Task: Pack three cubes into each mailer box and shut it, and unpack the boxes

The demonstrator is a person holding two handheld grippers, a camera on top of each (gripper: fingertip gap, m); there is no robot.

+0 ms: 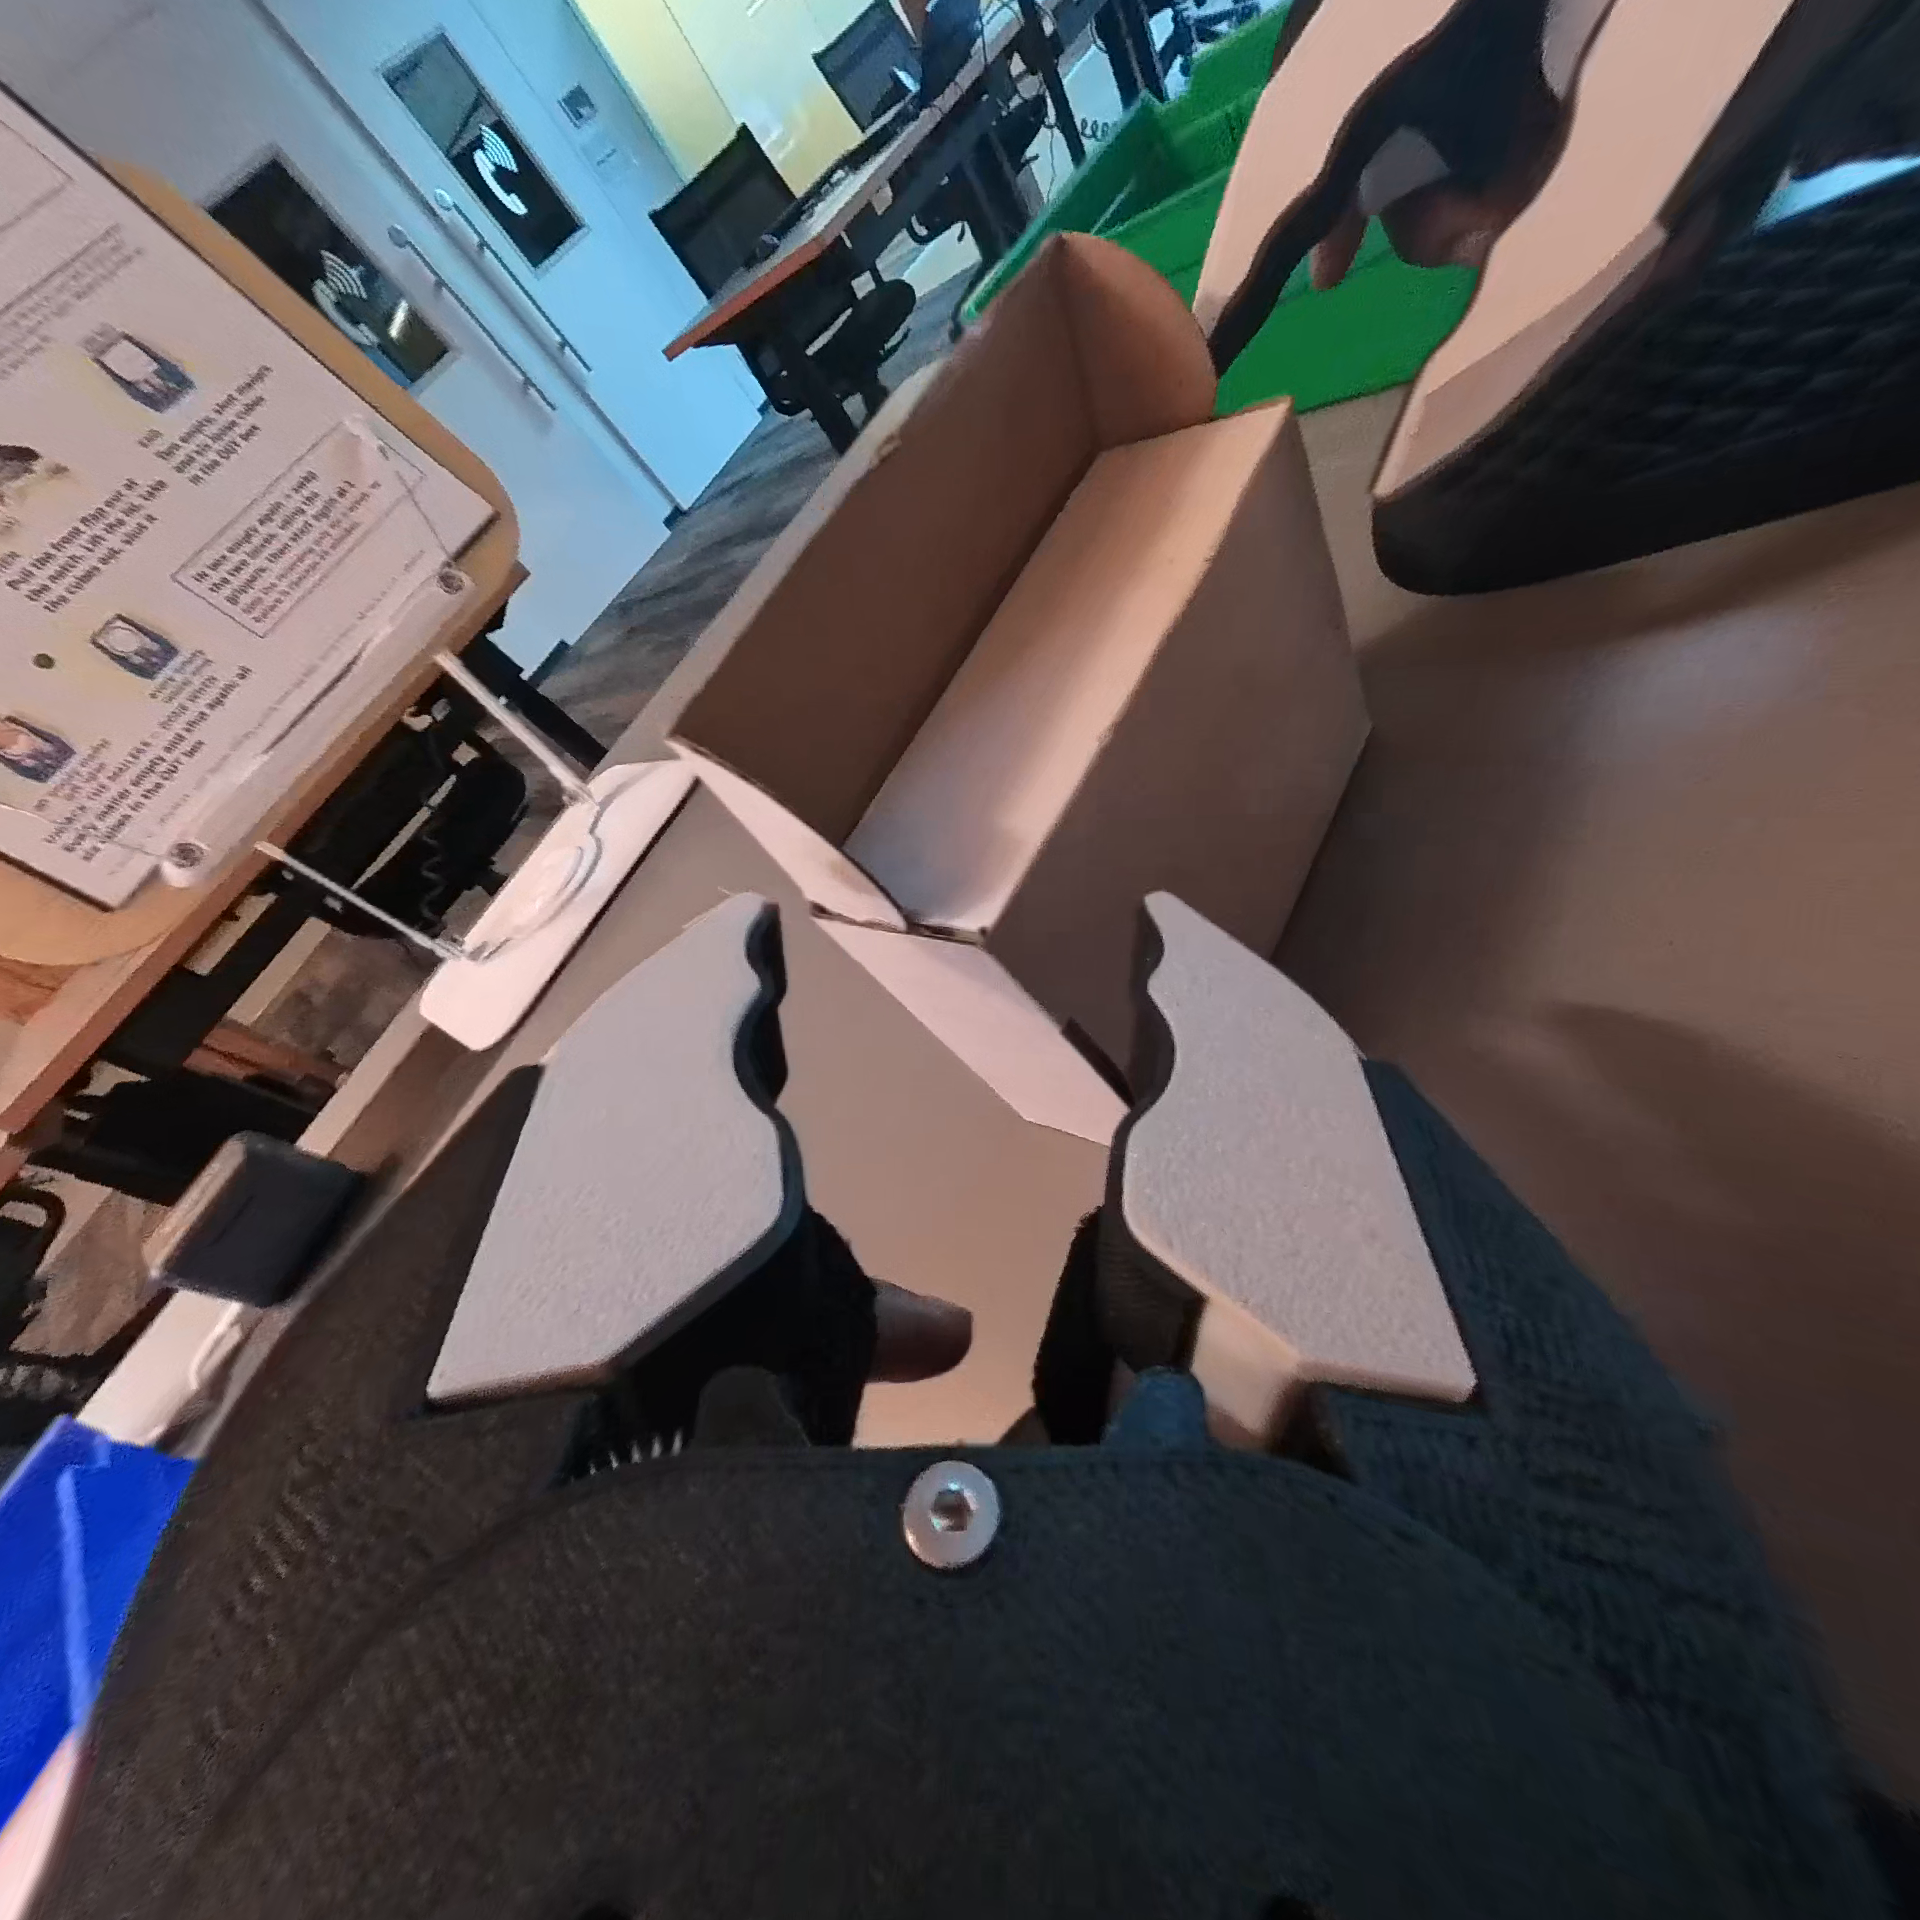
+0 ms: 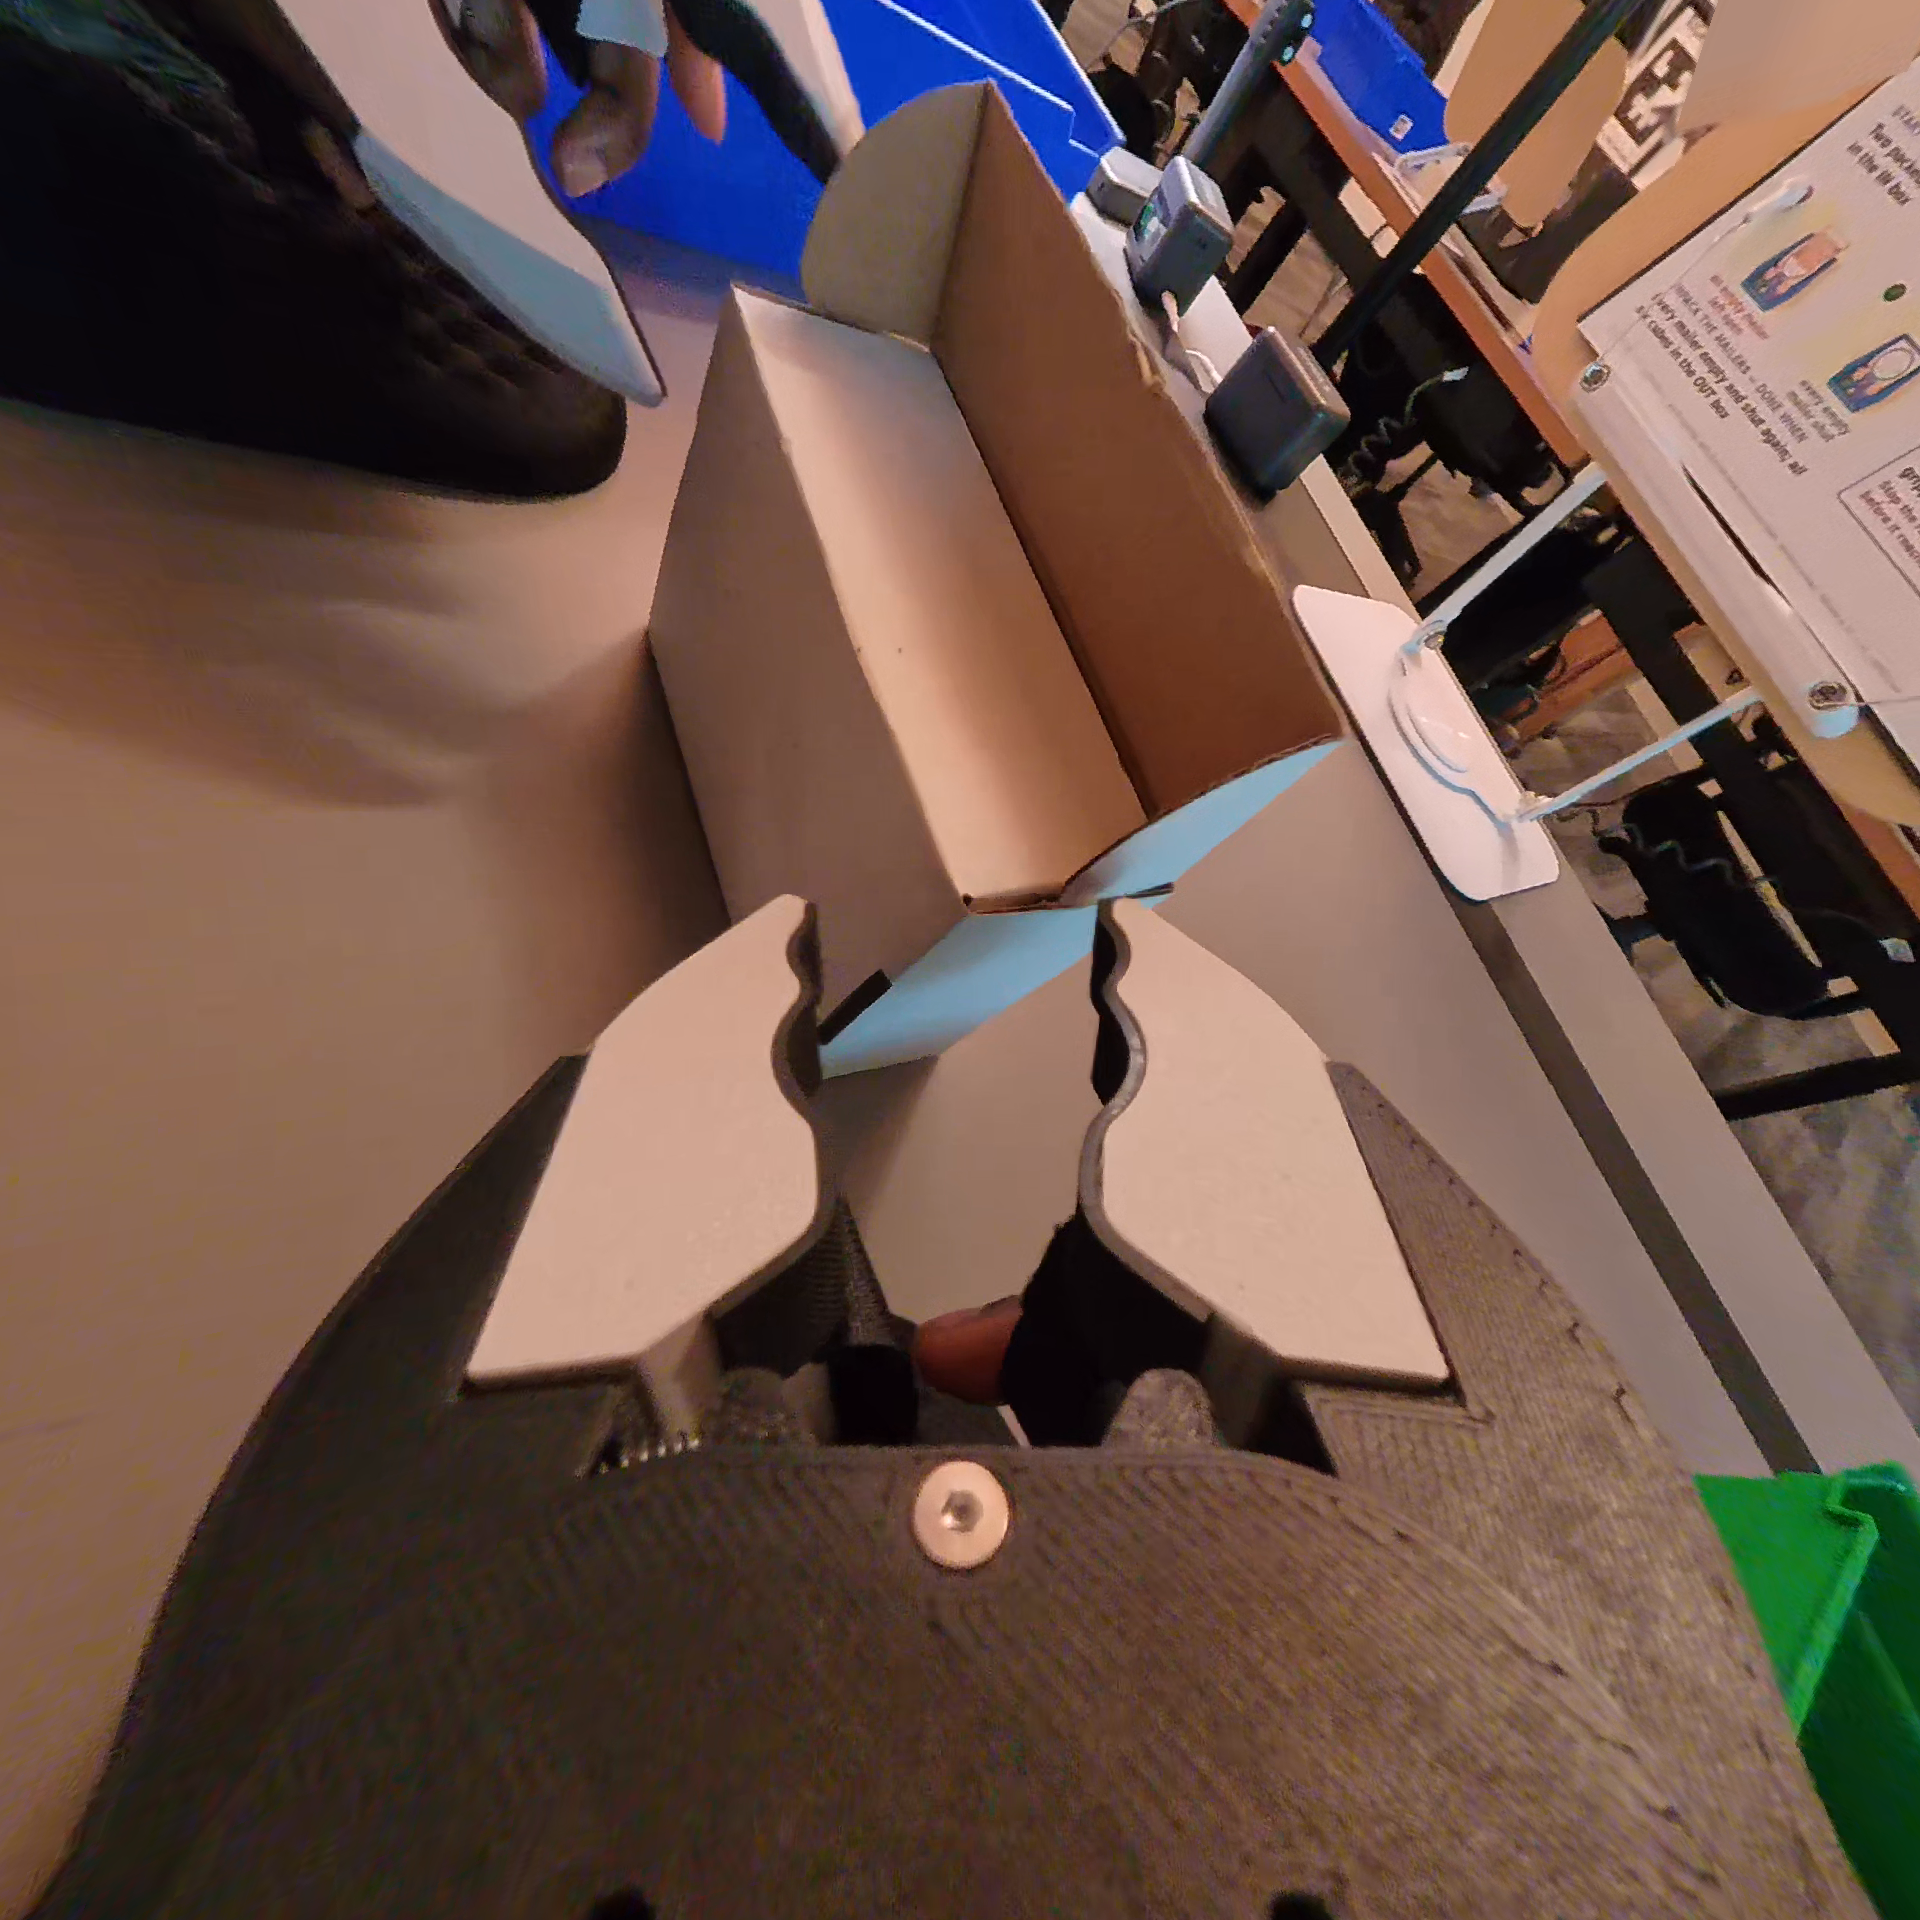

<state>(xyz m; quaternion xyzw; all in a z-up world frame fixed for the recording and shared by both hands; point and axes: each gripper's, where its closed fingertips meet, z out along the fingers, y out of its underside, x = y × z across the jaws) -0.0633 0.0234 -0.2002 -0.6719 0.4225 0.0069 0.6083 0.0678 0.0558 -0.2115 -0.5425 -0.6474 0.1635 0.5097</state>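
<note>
**Both tongs at the ends of an open mailer box**

The mailer box (image 1: 1091, 665) lies lengthwise on the counter (image 1: 1621, 831), its lid standing up along one long side. No cube shows in either view, and the inside of the box is hidden behind its near wall, so I cannot tell whether it is full or empty.

The left tongs (image 1: 961, 1023) gape wide at one end of the box, with a small end flap (image 1: 987, 1039) lying between the fingers but not pinched. The right tongs (image 2: 951, 997) sit at the opposite end, also parted, a white flap (image 2: 966, 987) slanting across the gap; whether it touches a finger I cannot tell. In the left wrist view the right tongs show at 1 o'clock.

I judge this to be flap work, either shutting or opening. Next, each flap needs guiding inward before the lid (image 2: 1101, 488) can swing down.
</note>
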